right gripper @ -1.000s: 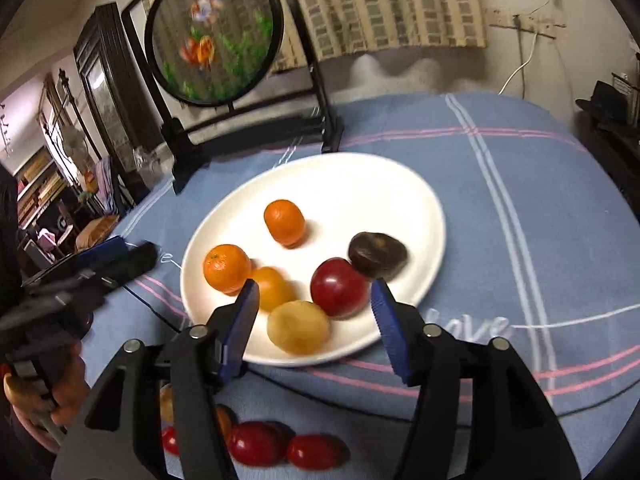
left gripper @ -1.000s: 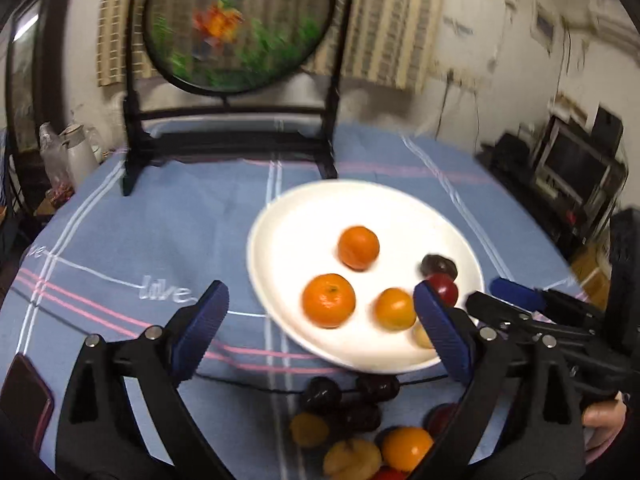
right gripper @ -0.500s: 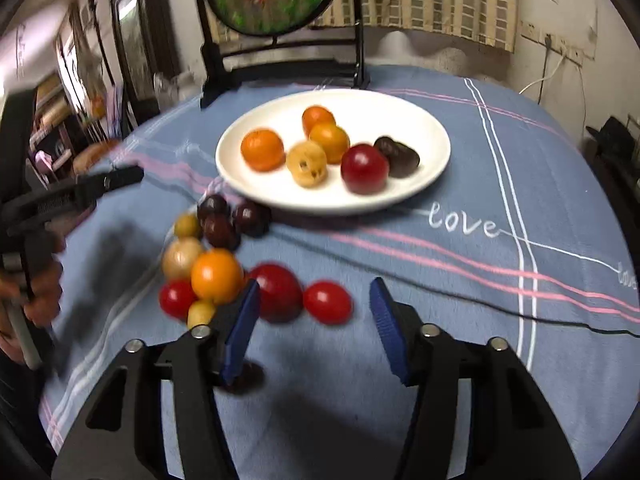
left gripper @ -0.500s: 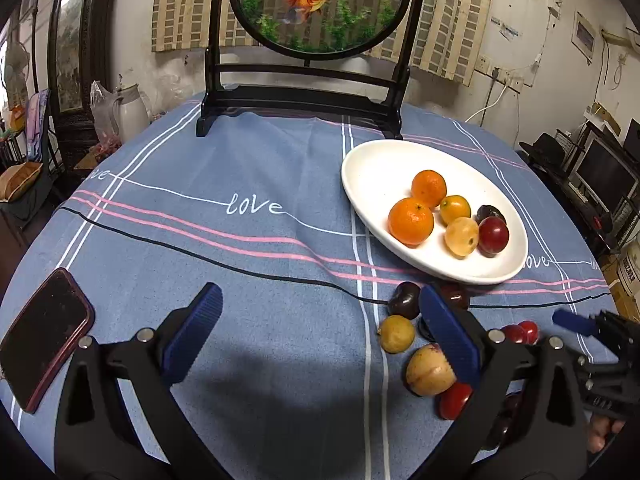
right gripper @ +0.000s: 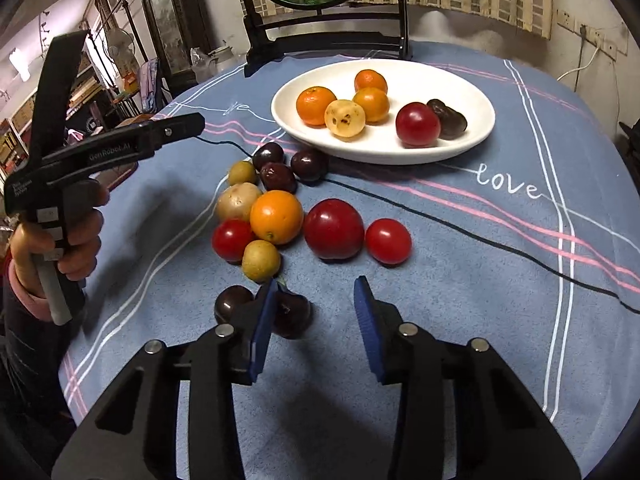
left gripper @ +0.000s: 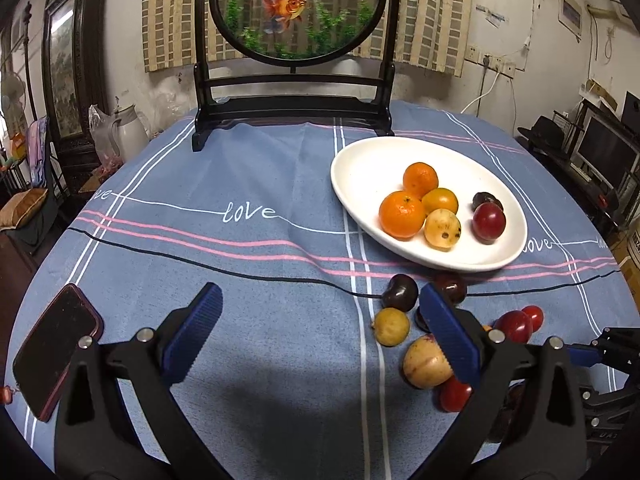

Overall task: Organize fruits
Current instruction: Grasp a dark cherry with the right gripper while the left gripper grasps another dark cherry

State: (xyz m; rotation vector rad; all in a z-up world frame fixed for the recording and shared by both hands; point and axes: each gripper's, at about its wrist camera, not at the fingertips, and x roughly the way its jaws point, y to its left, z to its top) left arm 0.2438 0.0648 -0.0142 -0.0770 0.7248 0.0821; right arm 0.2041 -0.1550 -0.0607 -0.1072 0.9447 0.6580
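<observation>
1. The right gripper [right gripper: 316, 320] is hovering over the blue tablecloth [right gripper: 460, 300] with its jaws apart and nothing pressed between the pads; the jaws have just been closing.
2. A dark plum [right gripper: 292, 314] is lying just inside the left pad [right gripper: 262, 328], partly hidden by it; a second dark plum [right gripper: 232, 306] is sitting just outside that pad.
3. Ahead of the right gripper, a loose cluster of fruit is resting on the cloth: a large red fruit [right gripper: 333, 229], a small red one [right gripper: 388, 241], an orange [right gripper: 276, 217] and several yellow and dark pieces.
4. Farther ahead, the white plate [right gripper: 472, 92] is holding six fruits.
5. The left gripper [left gripper: 316, 332] is standing wide open and empty above bare cloth; a yellow fruit [left gripper: 424, 366] is lying just behind its right pad [left gripper: 448, 336].
6. A phone [left gripper: 52, 348] is lying well to the left of the left gripper.
7. A hand [right gripper: 76, 240] is gripping the left tool's handle.
</observation>
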